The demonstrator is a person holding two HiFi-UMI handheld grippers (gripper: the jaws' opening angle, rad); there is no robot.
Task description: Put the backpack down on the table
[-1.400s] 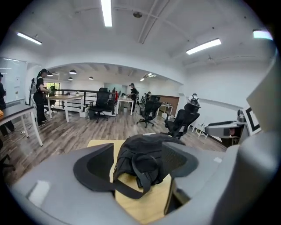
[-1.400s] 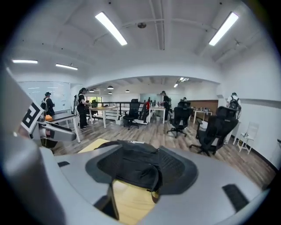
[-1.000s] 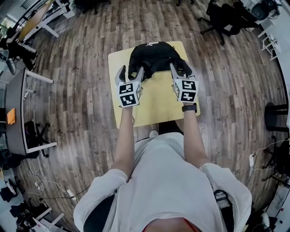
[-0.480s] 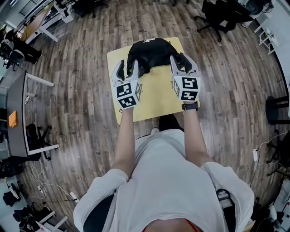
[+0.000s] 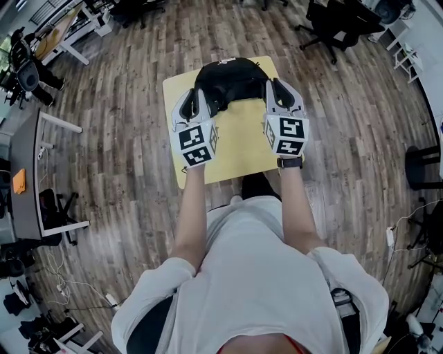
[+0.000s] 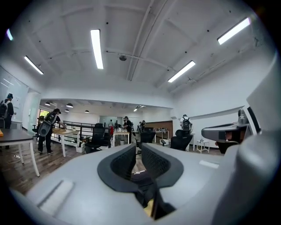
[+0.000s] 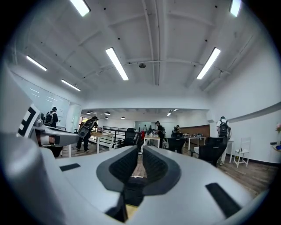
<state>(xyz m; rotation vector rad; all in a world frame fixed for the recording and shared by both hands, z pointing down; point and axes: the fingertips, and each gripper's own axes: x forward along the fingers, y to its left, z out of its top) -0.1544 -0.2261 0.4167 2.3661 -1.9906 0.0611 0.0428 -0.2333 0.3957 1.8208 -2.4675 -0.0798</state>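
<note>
A black backpack [image 5: 232, 79] lies on the far half of the small yellow table [image 5: 239, 148]. My left gripper [image 5: 196, 100] hovers over the pack's near left corner and my right gripper [image 5: 279, 90] over its near right corner, both held level above the table. Each gripper's jaws are closing, down to a narrow slit with nothing between them. In the left gripper view the left gripper [image 6: 138, 154] faces out into the office. The right gripper [image 7: 140, 158] does the same in the right gripper view. Neither gripper holds the pack.
Wooden floor surrounds the table. Black office chairs [image 5: 339, 21] stand at the back right, a dark desk [image 5: 28, 159] at the left and a black stool [image 5: 422, 173] at the right. People [image 6: 48, 127] stand at distant desks.
Both grippers have risen above the table at the backpack's near corners, and their jaws have gone from wide apart to a narrow slit. The backpack stays lying on the table.
</note>
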